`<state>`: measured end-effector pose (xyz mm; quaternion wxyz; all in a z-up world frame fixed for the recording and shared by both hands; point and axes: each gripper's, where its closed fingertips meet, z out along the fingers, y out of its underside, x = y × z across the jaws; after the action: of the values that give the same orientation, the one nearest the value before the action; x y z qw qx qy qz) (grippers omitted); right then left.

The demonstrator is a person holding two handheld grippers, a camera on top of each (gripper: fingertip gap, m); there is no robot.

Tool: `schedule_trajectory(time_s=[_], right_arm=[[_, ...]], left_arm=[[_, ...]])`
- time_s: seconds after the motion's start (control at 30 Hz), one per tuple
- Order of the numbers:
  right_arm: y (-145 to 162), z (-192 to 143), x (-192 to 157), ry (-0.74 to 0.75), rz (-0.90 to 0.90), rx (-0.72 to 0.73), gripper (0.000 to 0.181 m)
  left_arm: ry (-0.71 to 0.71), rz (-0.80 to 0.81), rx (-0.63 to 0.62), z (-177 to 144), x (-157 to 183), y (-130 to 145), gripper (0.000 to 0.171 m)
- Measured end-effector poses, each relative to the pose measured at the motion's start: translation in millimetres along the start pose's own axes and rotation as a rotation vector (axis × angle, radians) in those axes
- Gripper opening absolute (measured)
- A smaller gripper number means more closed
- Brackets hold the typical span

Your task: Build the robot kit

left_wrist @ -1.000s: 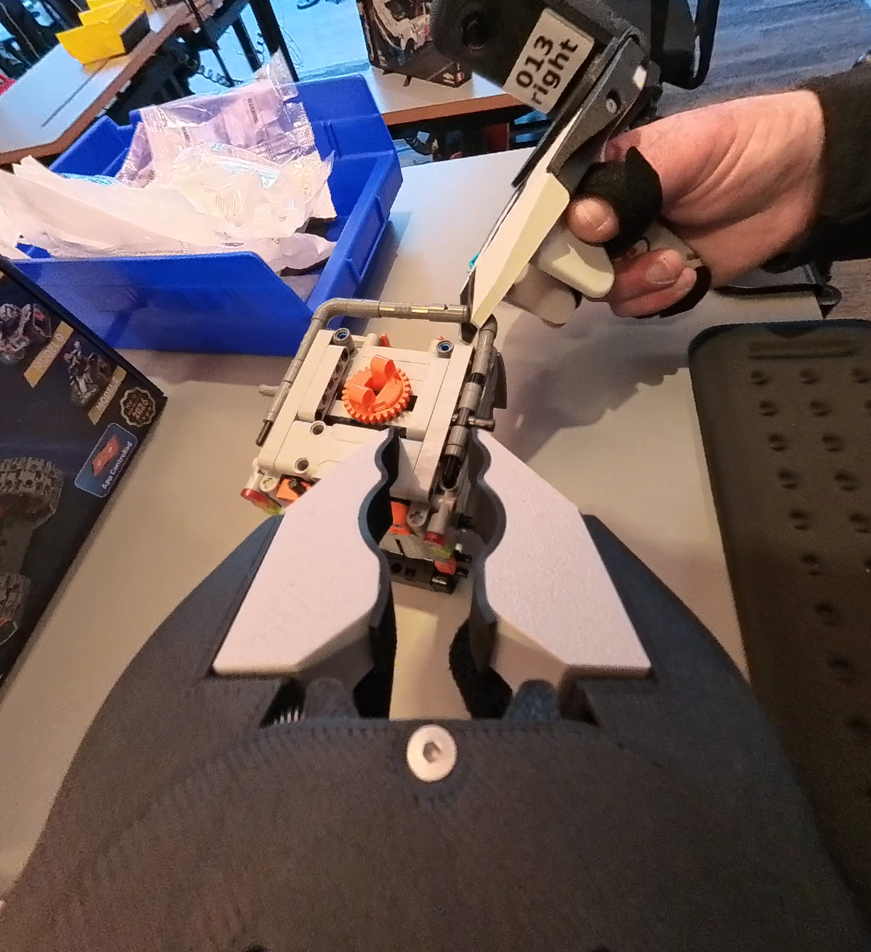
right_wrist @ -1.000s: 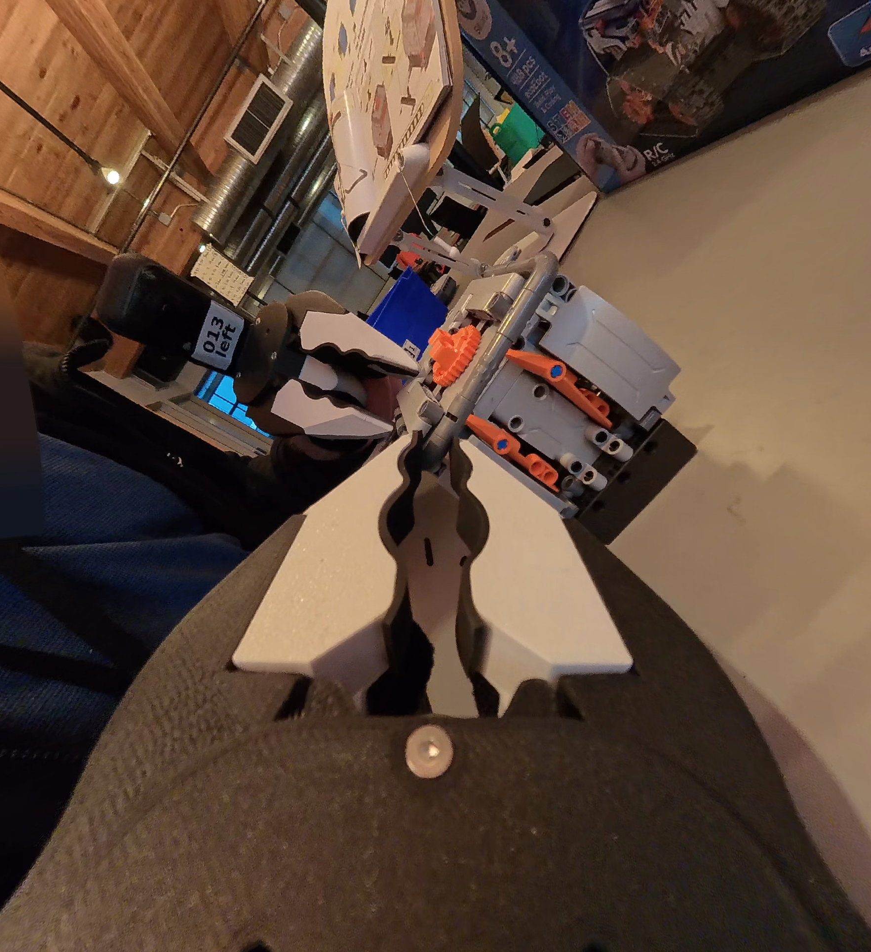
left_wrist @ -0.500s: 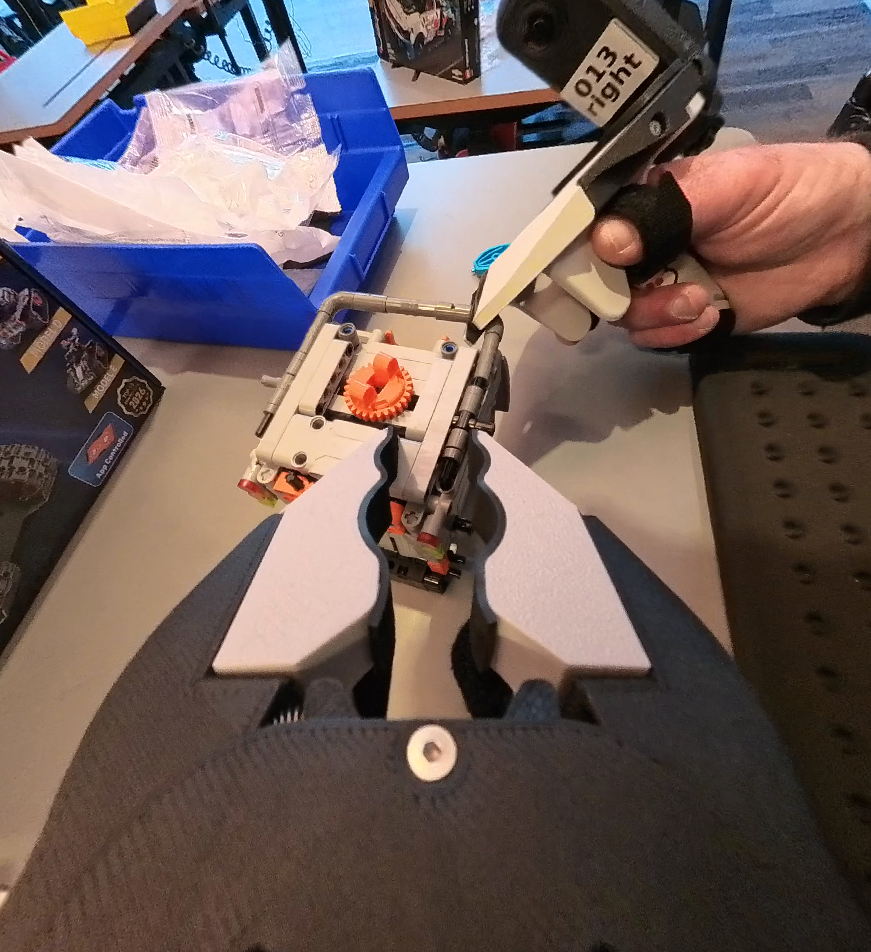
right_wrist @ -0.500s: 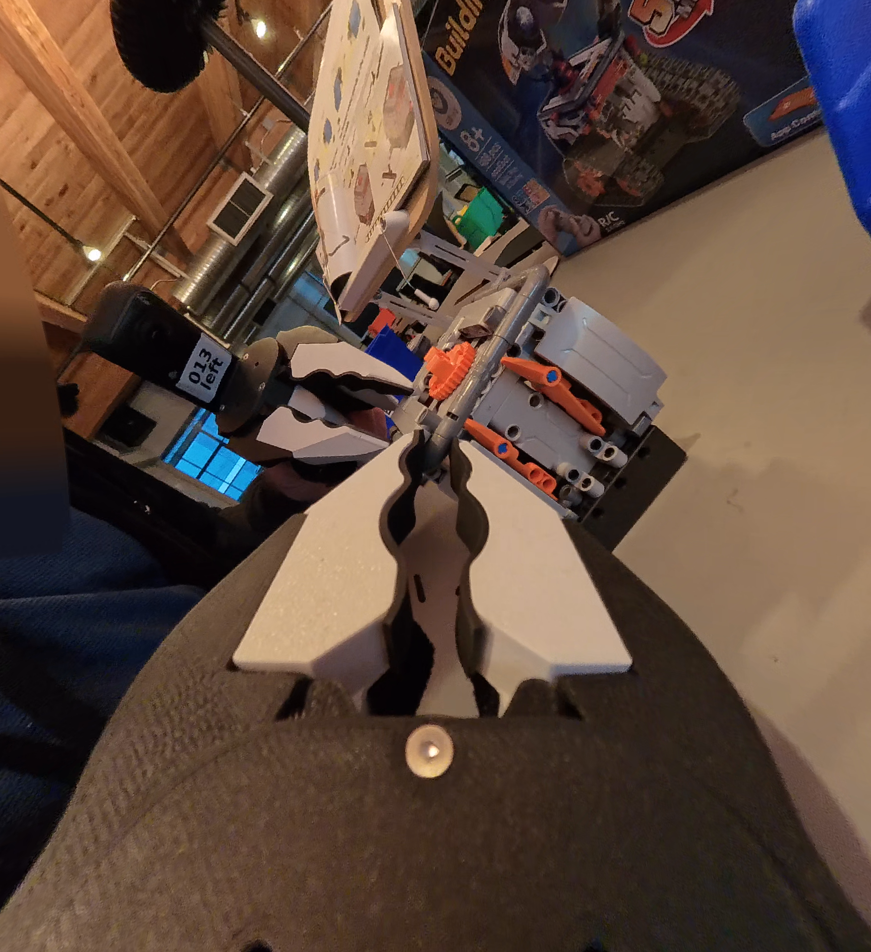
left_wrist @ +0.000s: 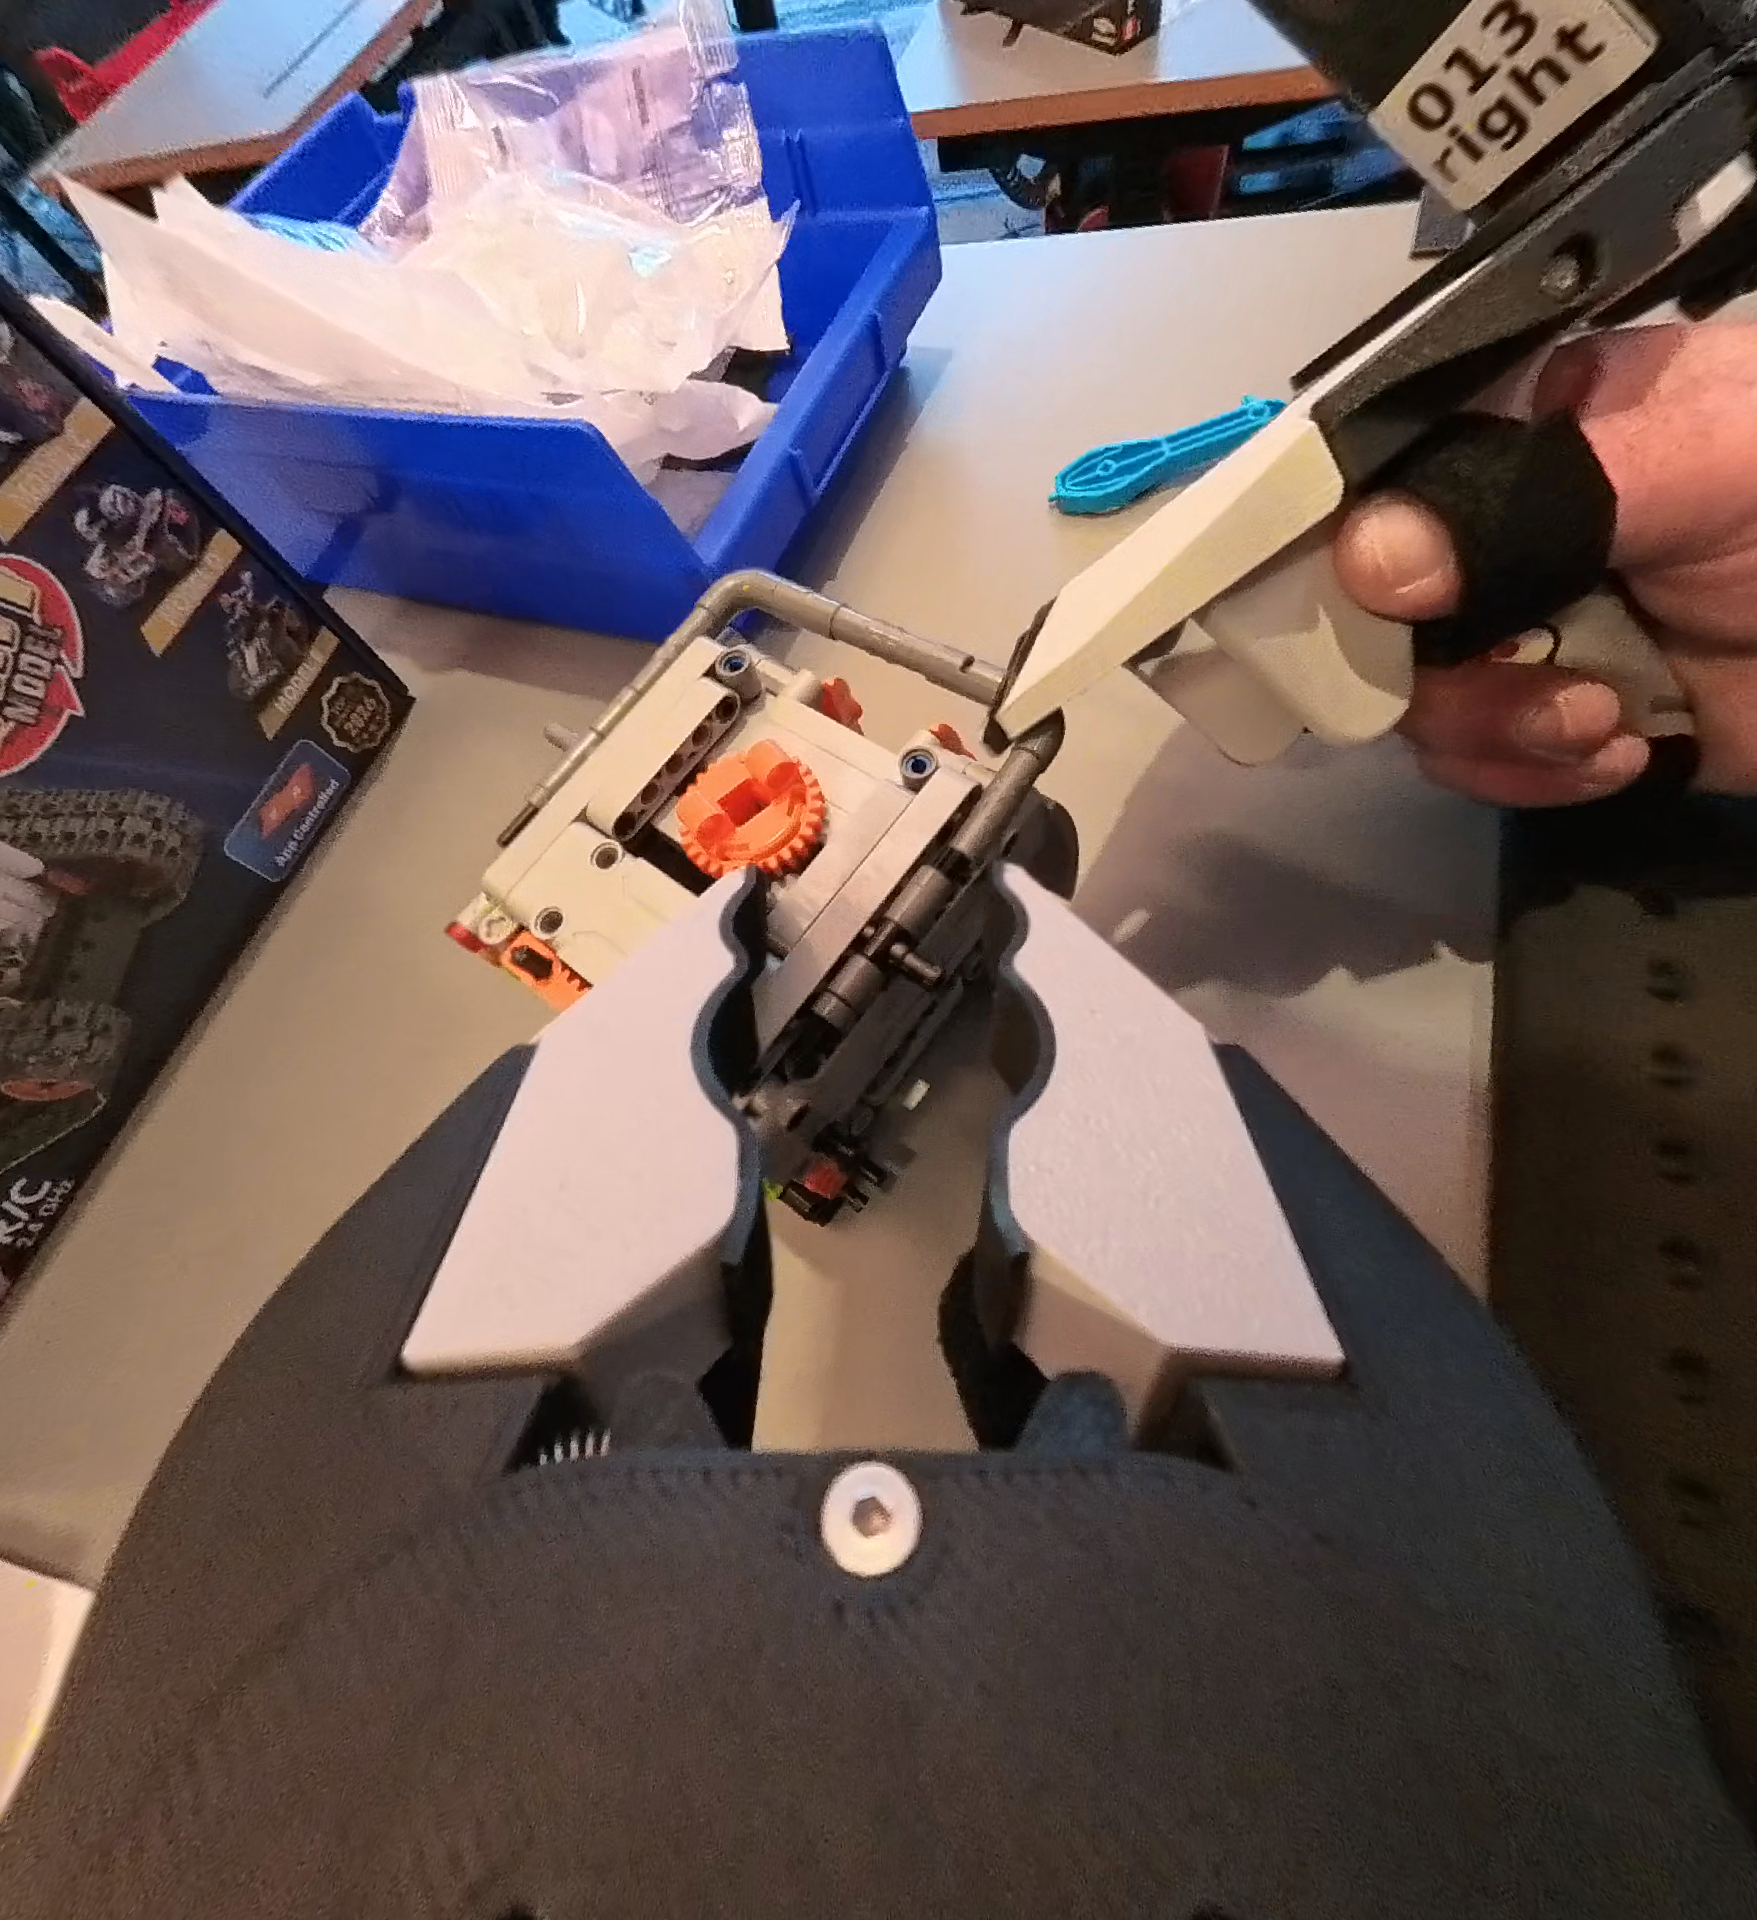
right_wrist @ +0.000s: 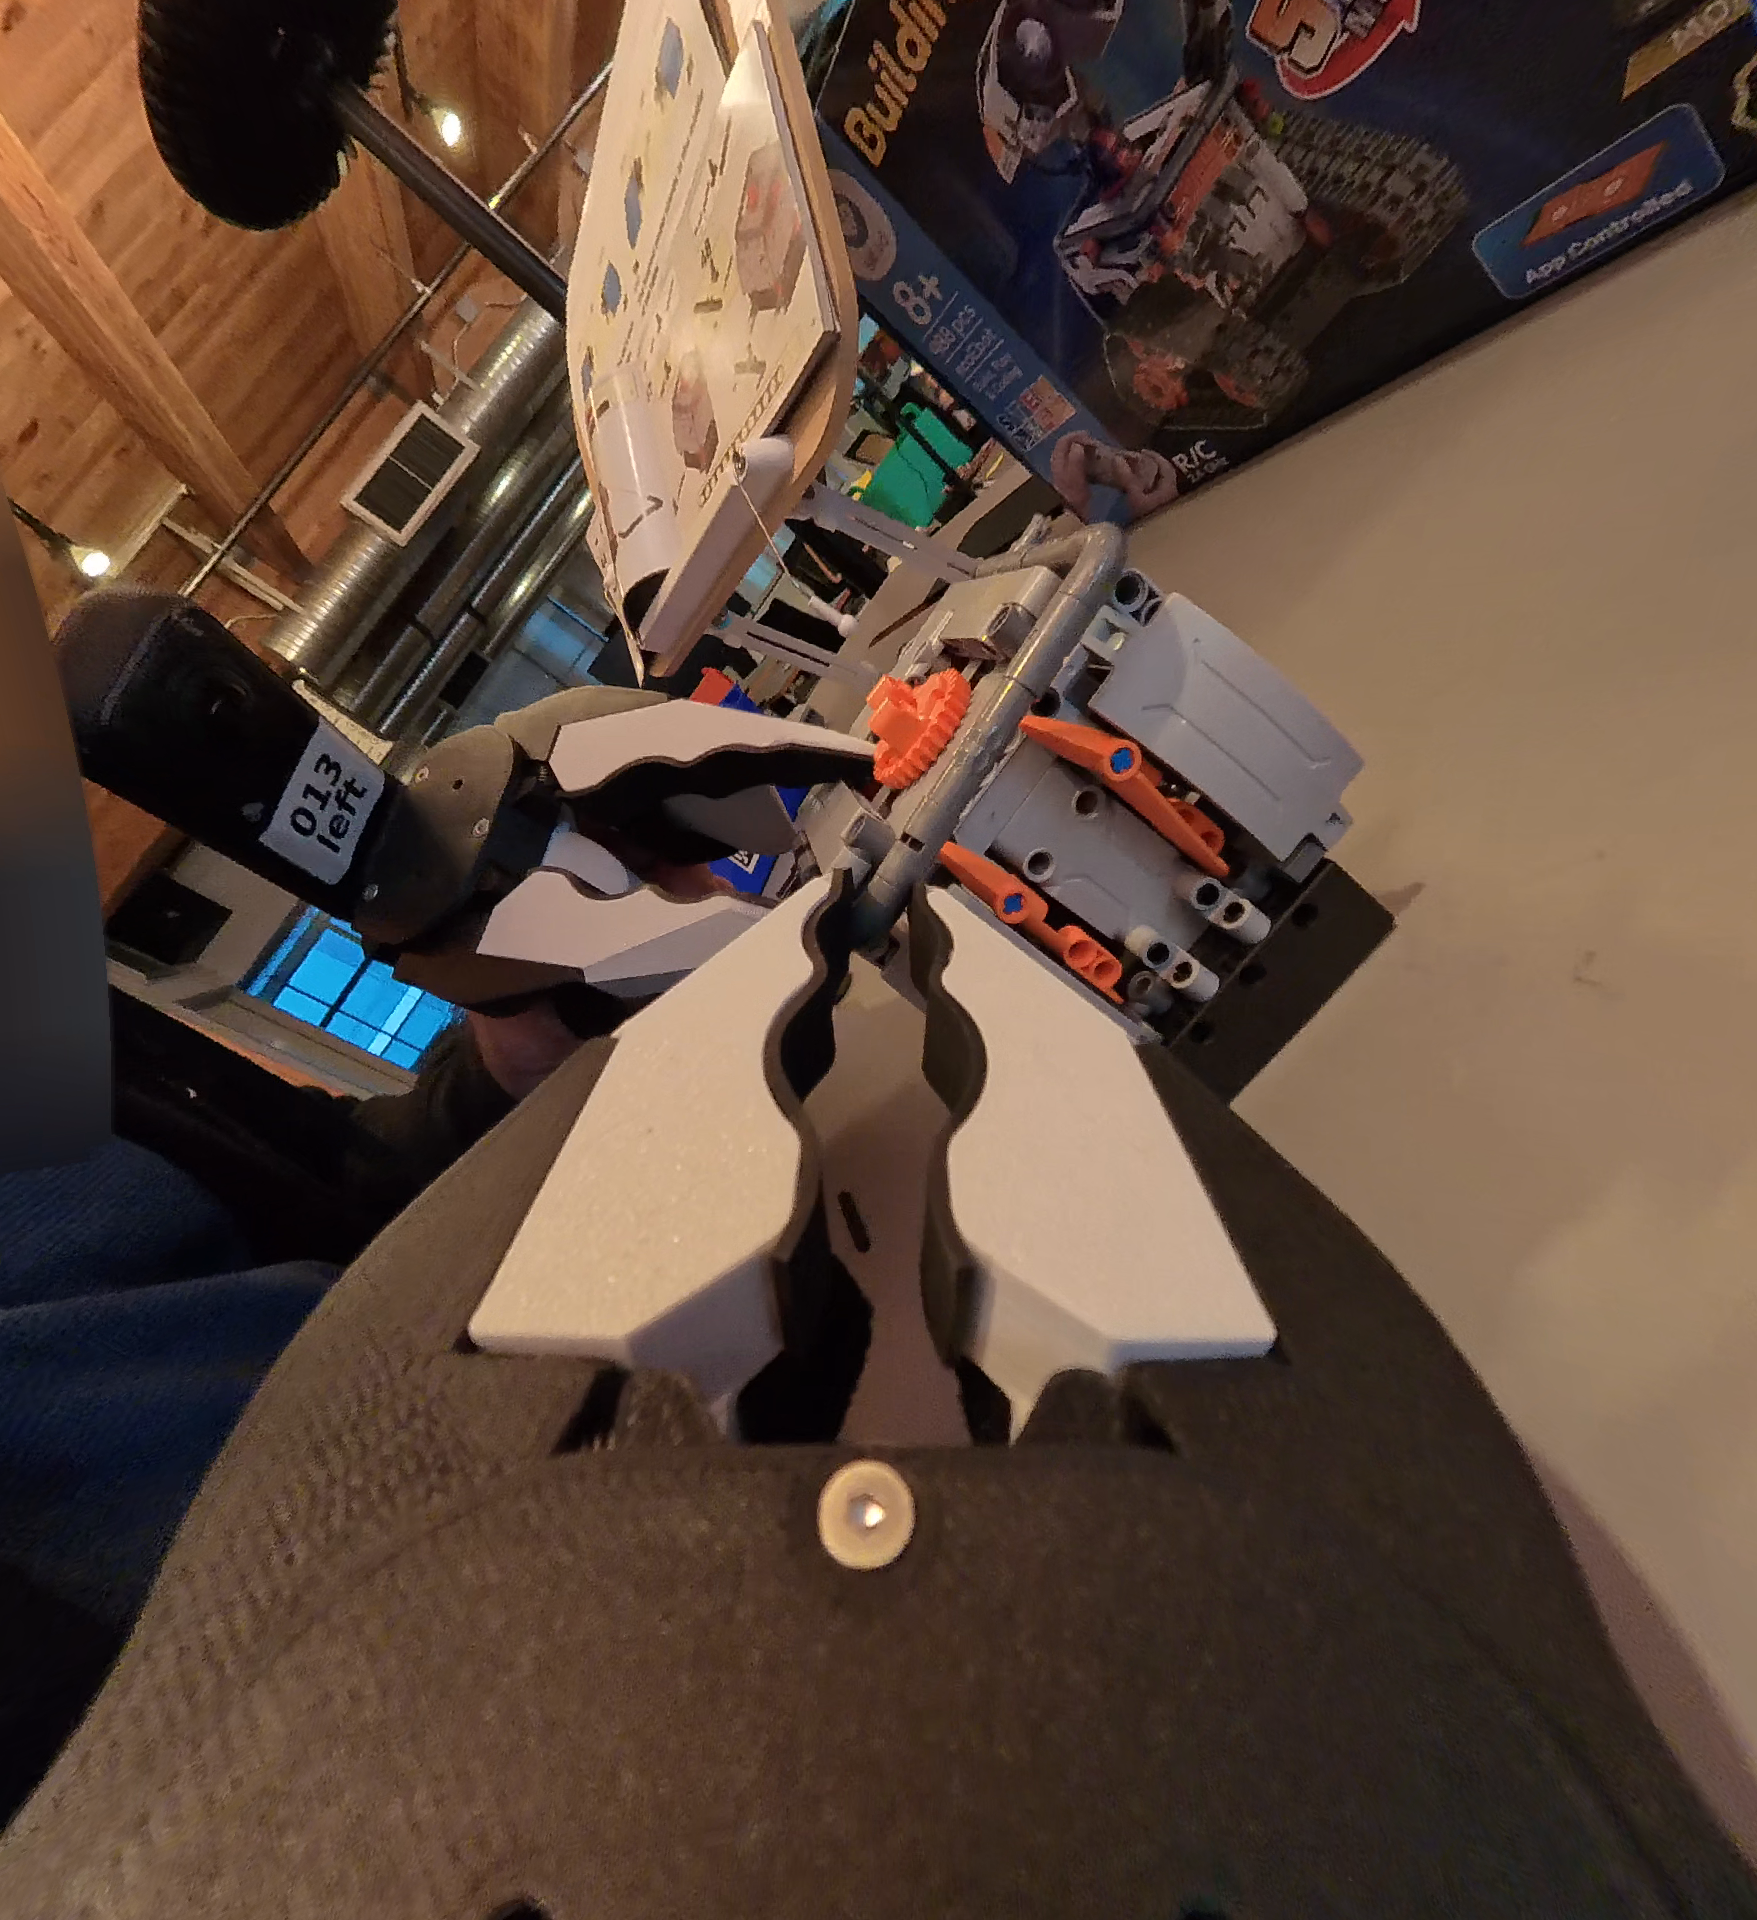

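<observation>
My left hand-held gripper (left_wrist: pixel 874 914) is closed around the near end of a grey brick-built assembly (left_wrist: pixel 749 821), with one finger on each side of its dark grey side frame. The assembly sits tilted on the grey surface (left_wrist: pixel 1217 343), and an orange gear (left_wrist: pixel 749 805) faces up on its top. My right hand-held gripper (right_wrist: pixel 872 902) is pinched almost fully together on the corner of a thin grey bent rod (left_wrist: pixel 853 623) — the rod runs around the assembly's far edge. In the right wrist view, orange beams (right_wrist: pixel 1113 769) and a light grey block (right_wrist: pixel 1227 717) show on the assembly's side, above a black base (right_wrist: pixel 1300 966). A blue bin (left_wrist: pixel 562 488) holding crumpled clear bags (left_wrist: pixel 500 270) stands just beyond the assembly. A printed toy box (left_wrist: pixel 74 790) lies to the left — well apart from it. A small turquoise tool (left_wrist: pixel 1154 462) lies near the right hand-held gripper, and a black perforated mat (left_wrist: pixel 1684 1195) lies at the right edge.
</observation>
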<state>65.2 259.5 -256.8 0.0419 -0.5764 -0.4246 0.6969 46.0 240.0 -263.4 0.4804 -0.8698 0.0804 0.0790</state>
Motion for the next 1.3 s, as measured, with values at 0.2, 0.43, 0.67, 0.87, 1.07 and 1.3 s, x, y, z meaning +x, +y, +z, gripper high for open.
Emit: schedule_trajectory(time_s=[0.2,0.43,0.67,0.87,1.07,1.3], right_arm=[[1,3,0,-0.017,0.030,0.004,0.007],[2,5,-2,-0.025,0.048,-0.007,0.007],[5,5,-7,-0.093,0.049,-0.061,0.009],[8,2,-11,-0.108,-0.058,-0.134,0.014],[9,1,-12,-0.050,-0.218,-0.168,0.011],[11,1,-15,-0.089,-0.133,-0.198,0.010]], left_arm=[[0.011,0.001,0.003,-1,-3,1,0.038],[0.035,-0.018,0.002,-3,-2,1,0.037],[0.088,-0.052,0.003,-4,-2,1,0.037],[0.120,-0.044,0.013,-5,0,0,0.035],[0.138,-0.041,0.016,-6,0,0,0.033],[0.148,-0.019,0.015,-6,3,0,0.030]])
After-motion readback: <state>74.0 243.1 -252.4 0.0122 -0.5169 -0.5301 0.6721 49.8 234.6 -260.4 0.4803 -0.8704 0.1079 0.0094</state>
